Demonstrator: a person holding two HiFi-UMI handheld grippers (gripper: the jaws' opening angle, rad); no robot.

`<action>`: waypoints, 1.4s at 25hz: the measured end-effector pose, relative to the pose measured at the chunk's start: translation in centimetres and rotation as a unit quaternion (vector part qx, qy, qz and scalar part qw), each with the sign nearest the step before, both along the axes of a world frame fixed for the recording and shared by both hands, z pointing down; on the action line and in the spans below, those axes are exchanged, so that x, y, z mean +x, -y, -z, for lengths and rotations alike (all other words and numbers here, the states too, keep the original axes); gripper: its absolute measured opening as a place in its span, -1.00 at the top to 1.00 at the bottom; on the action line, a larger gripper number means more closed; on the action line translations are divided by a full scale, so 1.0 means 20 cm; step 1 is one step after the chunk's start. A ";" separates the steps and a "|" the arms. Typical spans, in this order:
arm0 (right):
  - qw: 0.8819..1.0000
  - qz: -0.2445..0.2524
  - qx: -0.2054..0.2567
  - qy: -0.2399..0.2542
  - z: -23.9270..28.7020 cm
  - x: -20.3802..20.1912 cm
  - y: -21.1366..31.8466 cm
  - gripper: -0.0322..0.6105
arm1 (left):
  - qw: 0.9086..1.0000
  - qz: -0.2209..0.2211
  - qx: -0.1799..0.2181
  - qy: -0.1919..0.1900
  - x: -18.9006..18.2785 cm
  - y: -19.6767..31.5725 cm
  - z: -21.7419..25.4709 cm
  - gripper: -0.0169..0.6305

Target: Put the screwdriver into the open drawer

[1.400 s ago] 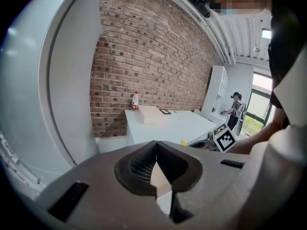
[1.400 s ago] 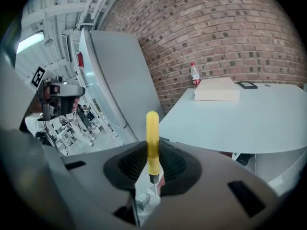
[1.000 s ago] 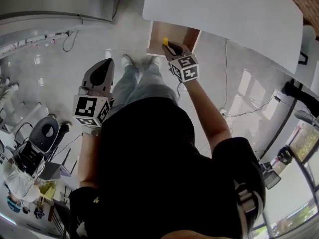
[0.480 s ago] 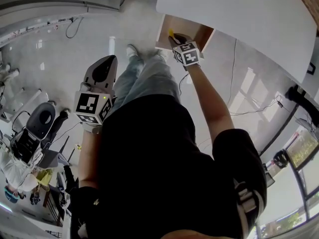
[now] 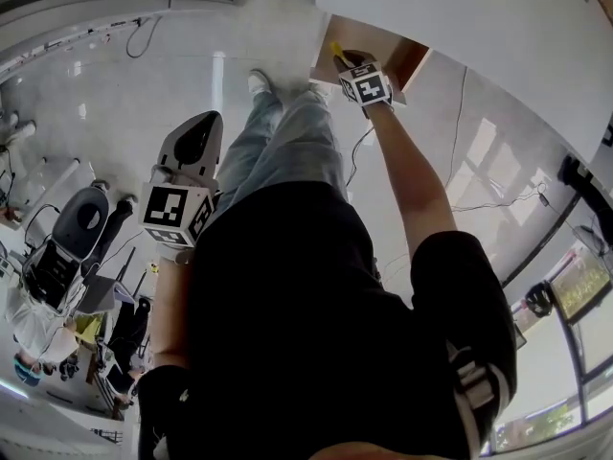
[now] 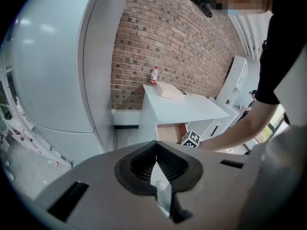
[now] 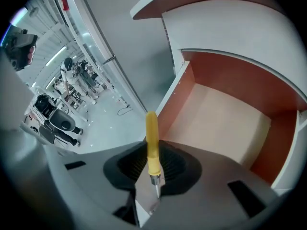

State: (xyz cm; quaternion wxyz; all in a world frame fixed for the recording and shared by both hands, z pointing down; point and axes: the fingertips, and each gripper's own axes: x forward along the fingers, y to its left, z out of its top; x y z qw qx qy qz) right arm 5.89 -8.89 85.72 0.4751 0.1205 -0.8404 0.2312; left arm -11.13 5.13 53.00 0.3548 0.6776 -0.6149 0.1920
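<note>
My right gripper (image 7: 152, 164) is shut on a screwdriver (image 7: 151, 145) with a yellow handle, which juts forward past the jaws. In the head view that gripper (image 5: 352, 62) hangs at the front of the open drawer (image 5: 395, 54) under the white desk, and the yellow handle (image 5: 337, 52) shows just beyond it. Right gripper view: the drawer's pale floor (image 7: 225, 121) and reddish-brown walls lie directly ahead and below, with nothing inside. My left gripper (image 5: 192, 142) hangs low at my left side, away from the drawer. Its jaws (image 6: 157, 169) are shut with nothing between them.
The white desk top (image 5: 498, 27) overhangs the drawer; a bottle (image 6: 154, 75) and a box stand on it by a brick wall. A large white cabinet (image 6: 53, 66) is at the left. Cables (image 5: 469, 113) trail over the floor. Chairs and people are at the far left (image 5: 57, 257).
My right gripper has sunk with the screwdriver, closer to the drawer's mouth. My left gripper has dropped a little at my side.
</note>
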 end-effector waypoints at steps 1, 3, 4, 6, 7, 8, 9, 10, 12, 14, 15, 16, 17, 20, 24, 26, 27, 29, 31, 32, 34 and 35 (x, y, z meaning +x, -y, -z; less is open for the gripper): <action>1.000 0.003 0.001 -0.004 -0.02 -0.01 0.00 0.65 | 1.000 0.000 -0.001 0.000 -0.01 0.00 -0.01 0.94; 1.000 0.014 0.004 -0.011 -0.06 -0.03 0.01 0.65 | 1.000 0.000 -0.004 -0.001 -0.02 -0.01 -0.02 0.94; 1.000 0.020 0.005 -0.015 -0.08 -0.03 0.00 0.65 | 1.000 0.000 -0.005 -0.001 -0.03 -0.01 -0.02 0.94; 0.999 0.032 0.006 -0.023 -0.12 -0.03 0.00 0.65 | 1.000 -0.002 -0.008 -0.001 -0.03 -0.01 -0.04 0.94; 0.999 0.038 0.006 -0.028 -0.14 -0.03 0.01 0.65 | 1.000 -0.002 -0.009 -0.001 -0.03 -0.01 -0.05 0.94; 0.999 0.043 0.005 -0.033 -0.16 -0.03 0.01 0.65 | 1.000 -0.002 -0.010 -0.002 -0.03 -0.02 -0.06 0.94; 0.998 0.047 0.003 -0.038 -0.19 -0.02 0.01 0.64 | 1.000 -0.001 -0.011 -0.003 -0.03 -0.02 -0.06 0.94; 0.998 0.052 0.000 -0.042 -0.20 -0.02 0.00 0.64 | 1.000 0.000 -0.013 -0.005 -0.03 -0.02 -0.07 0.94; 0.997 0.066 -0.007 -0.051 -0.24 -0.02 -0.01 0.64 | 1.000 0.002 -0.018 -0.007 -0.04 -0.02 -0.09 0.94; 0.994 0.090 -0.015 -0.064 -0.28 -0.01 -0.03 0.64 | 1.000 0.005 -0.024 -0.010 -0.03 -0.03 -0.12 0.94; 0.991 0.107 -0.017 -0.073 -0.31 0.00 -0.04 0.64 | 1.000 0.006 -0.027 -0.012 -0.03 -0.04 -0.13 0.94; 0.989 0.124 -0.017 -0.083 -0.33 0.02 -0.05 0.64 | 0.999 0.008 -0.030 -0.013 -0.02 -0.04 -0.14 0.94; 0.986 0.138 -0.018 -0.091 -0.36 0.03 -0.06 0.64 | 0.999 0.010 -0.033 -0.014 -0.02 -0.05 -0.15 0.94; 0.983 0.147 -0.033 -0.103 -0.42 0.05 -0.09 0.64 | 0.999 0.016 -0.043 -0.017 -0.02 -0.07 -0.19 0.94; 0.980 0.140 -0.069 -0.121 -0.50 0.09 -0.12 0.64 | 0.998 0.023 -0.050 -0.021 -0.02 -0.06 -0.22 0.94; 0.980 0.126 -0.093 -0.122 -0.51 0.08 -0.11 0.67 | 0.998 0.026 -0.053 -0.022 -0.02 -0.05 -0.23 0.94; 0.980 0.115 -0.108 -0.119 -0.51 0.08 -0.11 0.67 | 0.998 0.027 -0.055 -0.023 -0.03 -0.05 -0.23 0.94; 0.979 0.096 -0.140 -0.115 -0.53 0.08 -0.11 0.67 | 0.998 0.031 -0.058 -0.024 -0.02 -0.06 -0.24 0.94; 0.977 0.090 -0.155 -0.116 -0.55 0.10 -0.10 0.65 | 0.997 0.033 -0.061 -0.024 -0.01 -0.06 -0.26 0.94; 0.976 0.091 -0.156 -0.119 -0.56 0.10 -0.09 0.65 | 0.997 0.034 -0.062 -0.025 -0.01 -0.06 -0.26 0.94; 0.975 0.094 -0.158 -0.126 -0.57 0.11 -0.08 0.65 | 0.997 0.034 -0.063 -0.026 0.01 -0.05 -0.26 0.94; 0.974 0.096 -0.159 -0.128 -0.57 0.11 -0.08 0.65 | 0.997 0.034 -0.063 -0.027 0.02 -0.05 -0.27 0.94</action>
